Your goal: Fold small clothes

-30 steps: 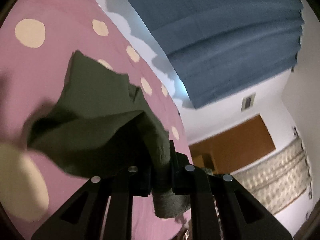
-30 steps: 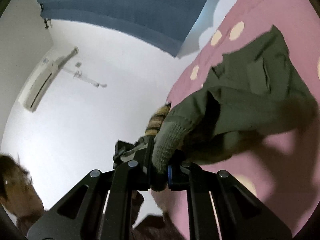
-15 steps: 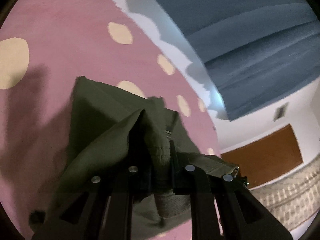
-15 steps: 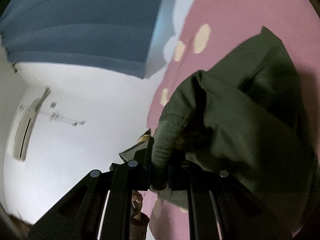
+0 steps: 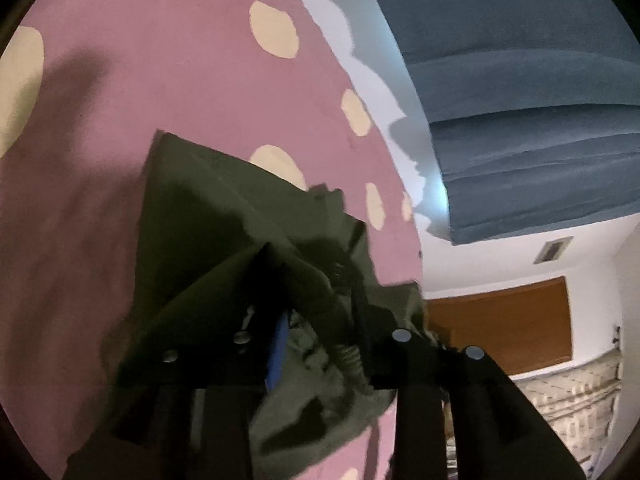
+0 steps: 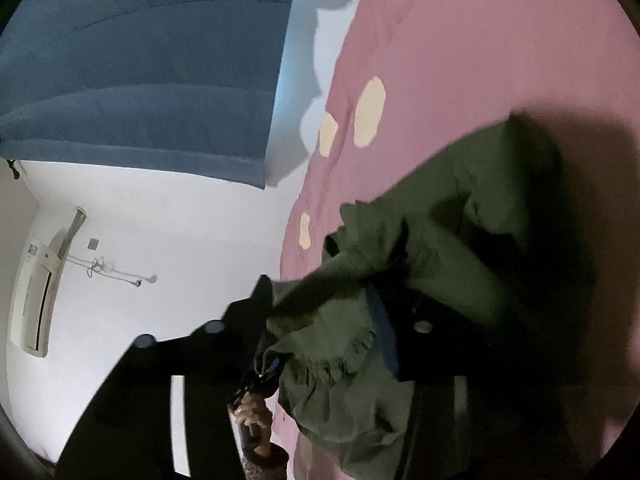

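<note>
The pink bedspread (image 5: 192, 92) with its cream dots fills most of both wrist views, and behind its far edge hang a blue curtain (image 5: 520, 80) and a white wall carrying an air conditioner (image 6: 38, 292).

The olive-green garment (image 5: 208, 216) lies on the spread toward that far edge, its flat part spread out and its near part bunched into a loose heap around the tongs.

The left gripper (image 5: 316, 340) has its 2 fingers set well apart, with a ribbed cuff and crumpled cloth lying between them and not pinched. The right gripper (image 6: 320, 328) looks spread apart too, cloth draped over and between its fingers, though blur and shadow make that less sure. The person's hand (image 6: 252, 412) shows low in the right view, gripping the other handle.

My reading is that 1 fold has been laid over and the cloth is being let go. The next move calls for backing both tongs out of the heap without dragging it, then taking a fresh edge to fold again.

No brand, label or writing can be read.
</note>
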Demonstrator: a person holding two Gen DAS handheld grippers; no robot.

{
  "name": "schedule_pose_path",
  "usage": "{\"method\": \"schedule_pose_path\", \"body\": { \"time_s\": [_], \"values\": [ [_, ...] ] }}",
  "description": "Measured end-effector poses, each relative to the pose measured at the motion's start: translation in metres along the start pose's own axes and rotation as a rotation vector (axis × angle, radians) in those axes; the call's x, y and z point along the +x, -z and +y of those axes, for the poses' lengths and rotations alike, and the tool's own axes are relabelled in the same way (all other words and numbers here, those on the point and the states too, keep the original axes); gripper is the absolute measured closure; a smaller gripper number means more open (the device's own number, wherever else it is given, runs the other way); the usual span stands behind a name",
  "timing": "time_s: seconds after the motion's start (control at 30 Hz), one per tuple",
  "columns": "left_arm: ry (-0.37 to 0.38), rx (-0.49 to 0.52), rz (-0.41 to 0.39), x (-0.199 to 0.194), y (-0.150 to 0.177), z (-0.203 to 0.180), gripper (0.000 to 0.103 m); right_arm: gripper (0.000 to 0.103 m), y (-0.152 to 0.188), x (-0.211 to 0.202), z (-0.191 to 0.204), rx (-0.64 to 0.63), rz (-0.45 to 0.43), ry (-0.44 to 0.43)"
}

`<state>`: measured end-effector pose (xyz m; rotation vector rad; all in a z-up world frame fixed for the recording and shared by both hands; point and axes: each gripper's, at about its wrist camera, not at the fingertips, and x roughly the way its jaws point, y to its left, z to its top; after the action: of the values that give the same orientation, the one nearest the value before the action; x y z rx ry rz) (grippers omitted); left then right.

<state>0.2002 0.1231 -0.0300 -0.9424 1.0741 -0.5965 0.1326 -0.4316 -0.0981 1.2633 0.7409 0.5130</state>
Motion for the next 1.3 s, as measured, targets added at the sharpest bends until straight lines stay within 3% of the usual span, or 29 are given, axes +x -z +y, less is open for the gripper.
{"method": "schedule_pose_path", "body": {
  "time_s": [0.23,0.33,0.4,0.5,0.6,0.97,1.07,1.17,1.23,1.27,1.3],
  "values": [
    [-0.049,0.103,-0.023,-0.028,0.008,-0.019,0.061,0.043,0.001,-0.017,0.029,-0.232,0.013,0.191],
    [-0.157,0.23,-0.084,-0.042,0.01,-0.032,0.056,0.043,0.005,-0.017,0.041,-0.337,0.032,0.274],
    [-0.302,0.391,-0.118,-0.039,0.017,-0.046,0.054,0.043,0.007,-0.014,0.05,-0.409,0.046,0.33],
    [-0.407,0.589,-0.087,-0.021,0.023,-0.058,0.048,0.043,0.009,-0.004,0.058,-0.464,0.078,0.365],
    [-0.48,0.691,-0.028,0.007,0.02,-0.061,0.045,0.043,0.006,0.009,0.063,-0.504,0.097,0.41],
    [-0.567,0.807,0.059,0.074,-0.01,-0.059,0.045,0.042,-0.01,0.057,0.066,-0.675,0.183,0.597],
    [-0.622,0.877,0.069,0.086,-0.005,-0.064,0.046,0.036,-0.01,0.072,0.066,-0.722,0.213,0.624],
    [-0.704,0.942,0.069,0.097,0.0,-0.066,0.054,0.033,-0.008,0.084,0.067,-0.771,0.225,0.647],
    [-0.782,0.973,0.066,0.104,0.002,-0.063,0.076,0.036,-0.009,0.093,0.066,-0.789,0.228,0.669],
    [-0.798,0.976,0.071,0.106,0.002,-0.061,0.08,0.042,-0.009,0.096,0.065,-0.793,0.227,0.682],
    [-0.806,0.978,0.07,0.106,0.002,-0.06,0.084,0.067,-0.01,0.097,0.064,-0.799,0.224,0.696]
  ]
}}
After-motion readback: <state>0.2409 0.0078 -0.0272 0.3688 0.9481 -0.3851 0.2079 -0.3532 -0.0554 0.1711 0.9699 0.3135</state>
